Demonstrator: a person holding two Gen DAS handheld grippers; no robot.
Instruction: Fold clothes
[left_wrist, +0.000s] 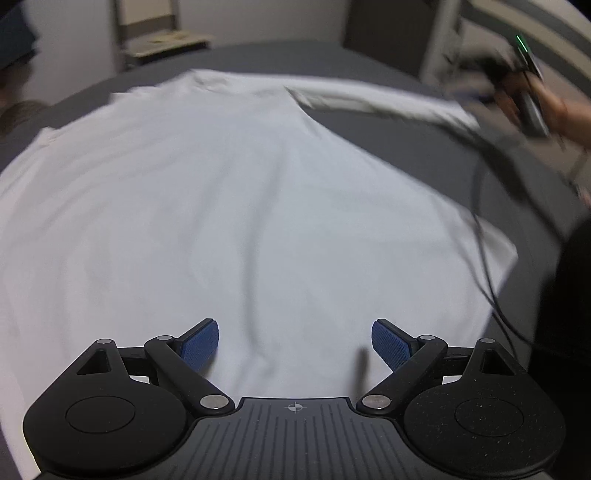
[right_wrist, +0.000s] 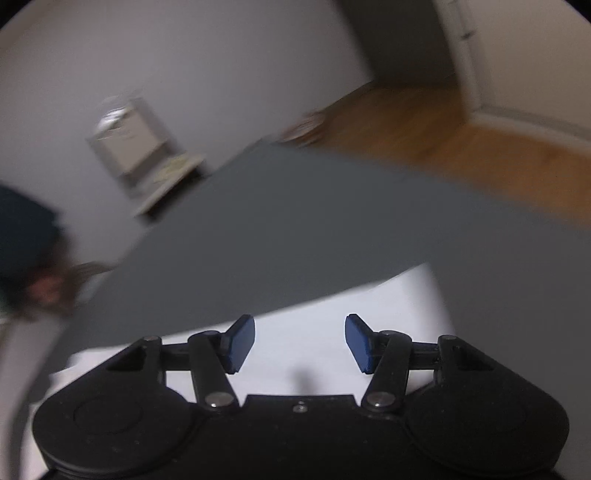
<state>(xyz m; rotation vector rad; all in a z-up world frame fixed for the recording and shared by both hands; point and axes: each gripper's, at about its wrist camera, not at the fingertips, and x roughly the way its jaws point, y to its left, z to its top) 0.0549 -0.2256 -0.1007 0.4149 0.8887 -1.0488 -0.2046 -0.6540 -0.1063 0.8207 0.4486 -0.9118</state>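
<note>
A white T-shirt (left_wrist: 221, 192) lies spread over a grey bed (left_wrist: 413, 155), with one sleeve (left_wrist: 369, 101) stretched toward the far right. My left gripper (left_wrist: 294, 343) hovers over the shirt's near hem, open, with nothing between its blue pads (left_wrist: 201, 345). In the left wrist view the right gripper (left_wrist: 528, 88) shows blurred at the far right, held by a hand, near the sleeve's end. In the right wrist view my right gripper (right_wrist: 300, 341) is open above a white piece of the shirt (right_wrist: 295, 325), and its blue pads (right_wrist: 242, 341) hold nothing.
The grey bed (right_wrist: 295, 221) runs to a corner near a wooden floor (right_wrist: 461, 136). A small pale stand (right_wrist: 144, 147) sits by the wall beyond the bed. A black cable (left_wrist: 484, 236) trails across the shirt's right edge. A person in dark clothing (right_wrist: 26, 236) is at the left.
</note>
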